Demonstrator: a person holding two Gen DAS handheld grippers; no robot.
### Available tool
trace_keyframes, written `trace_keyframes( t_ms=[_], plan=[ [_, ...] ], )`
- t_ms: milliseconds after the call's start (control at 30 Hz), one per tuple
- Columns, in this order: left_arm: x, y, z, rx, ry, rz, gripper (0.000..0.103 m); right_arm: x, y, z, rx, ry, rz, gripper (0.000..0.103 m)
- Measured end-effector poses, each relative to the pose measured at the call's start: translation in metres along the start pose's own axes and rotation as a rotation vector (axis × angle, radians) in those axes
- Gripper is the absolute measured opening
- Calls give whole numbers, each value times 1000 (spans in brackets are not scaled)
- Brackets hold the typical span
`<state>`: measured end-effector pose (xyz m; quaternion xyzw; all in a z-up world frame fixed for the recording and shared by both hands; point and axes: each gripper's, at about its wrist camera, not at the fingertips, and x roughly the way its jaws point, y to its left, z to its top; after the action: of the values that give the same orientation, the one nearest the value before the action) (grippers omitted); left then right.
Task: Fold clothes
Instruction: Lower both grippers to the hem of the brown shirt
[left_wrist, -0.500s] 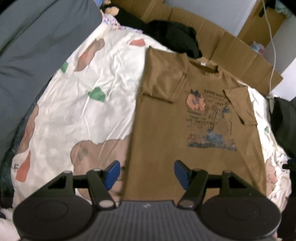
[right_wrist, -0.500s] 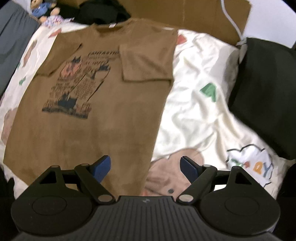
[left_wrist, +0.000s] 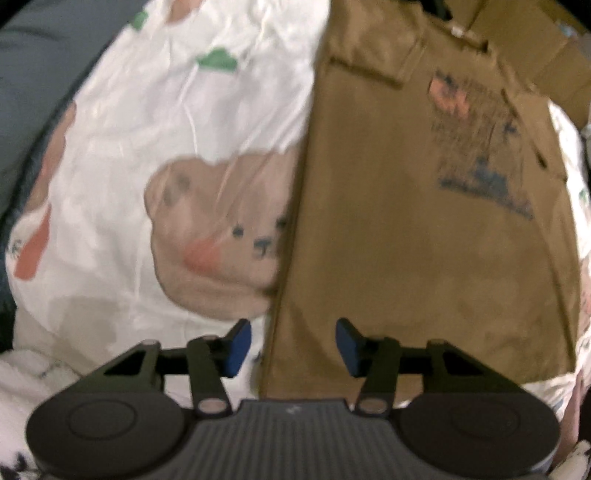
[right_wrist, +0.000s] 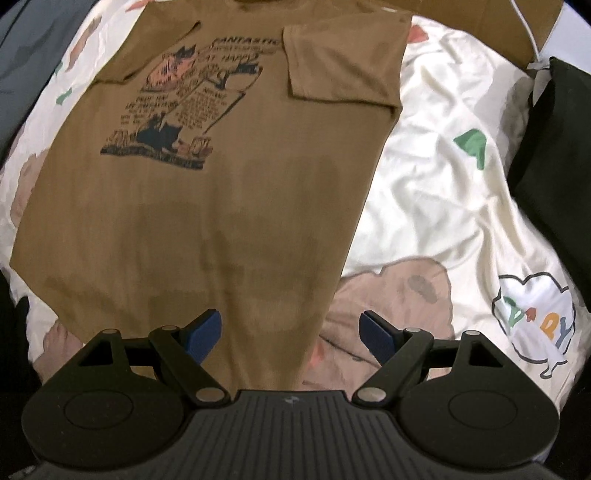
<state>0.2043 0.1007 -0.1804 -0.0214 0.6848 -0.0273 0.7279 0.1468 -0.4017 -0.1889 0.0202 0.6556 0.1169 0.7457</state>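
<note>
Shirt: brown T-shirt (right_wrist: 207, 206) flat on the patterned bedsheet (right_wrist: 443, 206), sleeves folded in.
Left gripper (left_wrist: 293, 349): jaws closing astride the near-left hem corner, pads clear of cloth.
Right gripper (right_wrist: 291, 334): spread wide over the near-right hem corner.

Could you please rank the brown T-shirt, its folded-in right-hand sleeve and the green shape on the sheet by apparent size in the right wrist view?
1. Brown T-shirt
2. Folded-in sleeve
3. Green shape

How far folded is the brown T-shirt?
Partly: brown T-shirt has both sleeves folded inward; its body lies flat, full length, unfolded.
</note>
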Motion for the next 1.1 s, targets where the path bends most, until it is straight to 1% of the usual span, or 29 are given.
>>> trace_keyframes(
  t_ms=[67, 133, 233, 433, 533, 600, 767, 867, 933, 1000, 1067, 1100],
  plan=[
    [12, 2, 1, -9, 35, 8, 48, 7, 0, -3, -7, 28, 3, 76],
    [23, 3, -1, -17, 65, 7, 48, 11, 0, -5, -5, 49, 6, 73],
    [37, 1, -5, -3, 104, 10, 48, 18, 0, -8, -8, 83, 8, 72],
    [58, 0, -11, 25, 169, 41, 46, 30, -4, -13, 2, 117, -4, 72],
    [62, 8, -13, 0, 184, 48, 44, 31, -4, -15, -1, 124, -4, 72],
    [63, 12, -15, -20, 183, 35, 40, 32, -4, -16, 1, 127, -2, 72],
    [60, 16, -20, -35, 175, -8, 33, 36, -7, -22, 15, 149, 4, 72],
    [59, 19, -22, -48, 169, -30, 32, 45, -10, -28, 46, 186, 16, 71],
    [58, 19, -22, -47, 170, -39, 31, 52, -10, -32, 66, 208, 31, 66],
    [55, 20, -22, -42, 171, -51, 26, 58, -11, -36, 102, 241, 57, 61],
    [52, 21, -22, -44, 177, -64, 25, 64, -12, -40, 124, 274, 74, 52],
    [51, 22, -22, -44, 179, -66, 24, 65, -12, -41, 131, 286, 79, 51]
  ],
)
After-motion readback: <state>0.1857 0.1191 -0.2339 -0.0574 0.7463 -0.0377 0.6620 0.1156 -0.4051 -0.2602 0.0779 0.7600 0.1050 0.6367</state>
